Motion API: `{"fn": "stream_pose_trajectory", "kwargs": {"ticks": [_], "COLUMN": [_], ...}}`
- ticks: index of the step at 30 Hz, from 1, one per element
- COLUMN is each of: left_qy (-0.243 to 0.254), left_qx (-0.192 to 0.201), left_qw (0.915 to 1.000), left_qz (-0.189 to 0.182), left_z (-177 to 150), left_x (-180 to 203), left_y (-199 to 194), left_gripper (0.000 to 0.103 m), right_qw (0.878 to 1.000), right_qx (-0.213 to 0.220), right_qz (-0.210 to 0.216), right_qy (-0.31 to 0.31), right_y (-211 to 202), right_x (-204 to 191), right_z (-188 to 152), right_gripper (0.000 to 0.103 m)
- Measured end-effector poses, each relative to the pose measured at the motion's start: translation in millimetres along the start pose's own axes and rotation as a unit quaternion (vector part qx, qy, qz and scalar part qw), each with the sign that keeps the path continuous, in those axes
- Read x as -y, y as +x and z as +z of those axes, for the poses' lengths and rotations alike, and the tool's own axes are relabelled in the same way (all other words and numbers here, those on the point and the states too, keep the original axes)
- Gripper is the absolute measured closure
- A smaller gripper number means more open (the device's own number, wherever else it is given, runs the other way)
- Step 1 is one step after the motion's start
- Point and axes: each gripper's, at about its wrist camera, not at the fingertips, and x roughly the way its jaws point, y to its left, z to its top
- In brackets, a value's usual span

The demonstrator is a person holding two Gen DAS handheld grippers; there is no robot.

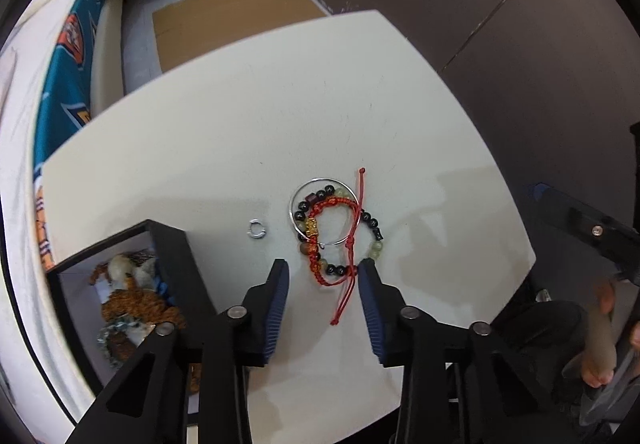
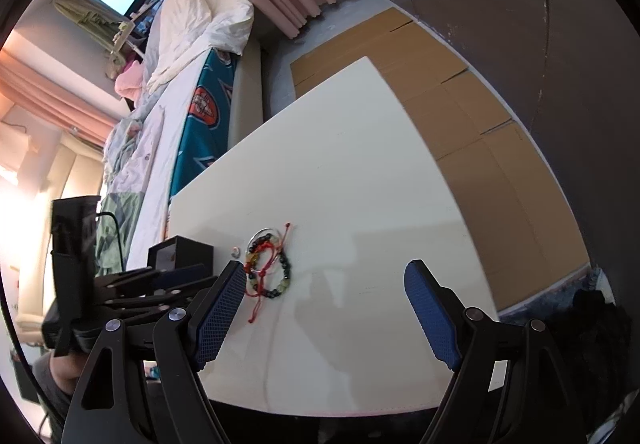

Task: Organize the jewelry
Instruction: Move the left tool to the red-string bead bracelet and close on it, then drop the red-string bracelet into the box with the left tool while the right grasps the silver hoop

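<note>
While bracelets [image 1: 336, 232] lie tangled: light, limp, snag-prone.
Grip: you pinch the red cord [image 1: 345, 296].
Left gripper [image 1: 324, 272]: spread, empty.
Right gripper [image 2: 324, 276]: spread, empty.

The left gripper [image 1: 323, 270] is being held with its jaws spread apart, while the right gripper [image 2: 325, 280] is being held spread wider.

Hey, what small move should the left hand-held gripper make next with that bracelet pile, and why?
Probably ease the left hand-held gripper forward and down, then close on the red cord bracelet. Its jaws are open and already straddle the cord's near end, and the cord lies on top of the beaded bracelet and silver bangle, beside the open black box.
</note>
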Motion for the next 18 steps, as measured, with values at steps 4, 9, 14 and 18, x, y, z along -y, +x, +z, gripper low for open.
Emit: {"fn": "stream_pose_trajectory", "kwargs": {"ticks": [4, 9, 14, 18], "left_qy": [0.001, -0.007, -0.011, -0.003], "left_qx": [-0.014, -0.031, -0.009, 0.018], "left_qw": [0.9998, 0.9991, 0.9997, 0.9998], "left_qz": [0.011, 0.028, 0.02, 0.012], "left_z": [3.3, 6.6, 4.8, -0.2], "left_x": [3.4, 0.9, -2.9, -5.2], "left_y": [15.3, 34.0, 27.5, 4.9], "left_gripper": [0.068, 0.086, 0.096, 0.096], "right_qw": [1.0, 1.0, 1.0, 1.0], "right_qx": [0.0, -0.003, -0.017, -0.026], "right_qz": [0.003, 0.007, 0.009, 0.01], "right_qy": [0.003, -0.001, -0.005, -0.01], "right_y": [-0.8, 4.6, 16.8, 25.7], "right_x": [2.5, -2.3, -9.1, -16.7], "right_z": [1.5, 1.8, 1.4, 0.7], "right_gripper": [0.021, 0.021, 0.021, 0.021]}}
